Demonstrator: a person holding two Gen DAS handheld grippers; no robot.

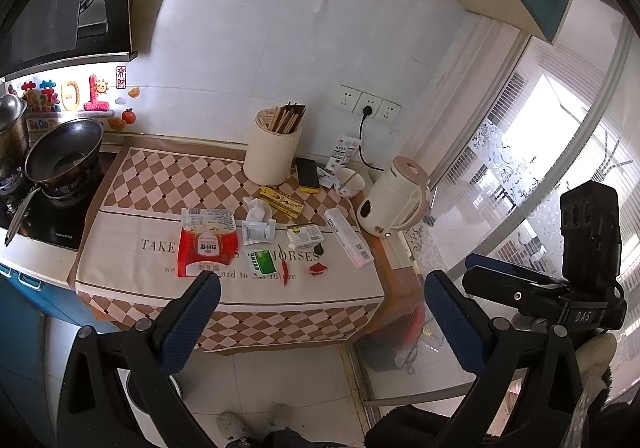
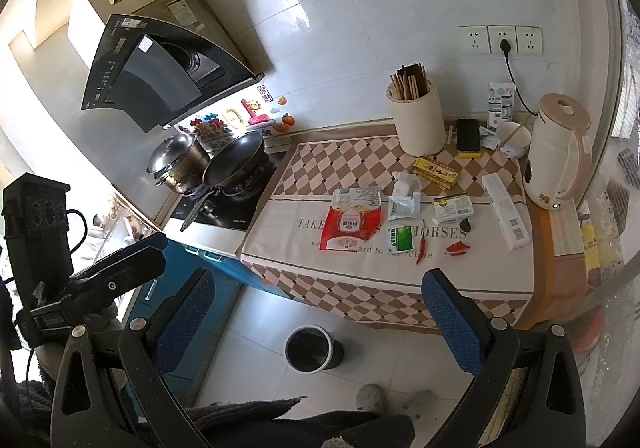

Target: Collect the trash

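Both grippers, left gripper (image 1: 320, 324) and right gripper (image 2: 316, 322), hover wide open and empty, short of the littered tabletop (image 2: 360, 260) at twelve o'clock.

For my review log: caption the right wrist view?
Open right gripper above a bin, facing wrappers on a tablecloth.

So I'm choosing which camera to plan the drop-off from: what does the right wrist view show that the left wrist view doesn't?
Only the right wrist view shows the whole trash bin on the floor and the lidded steel pot in full. Only the left shows the bright window at the side. Both share the red packet, green sachet, red chili, kettle and the open grippers: left, right.
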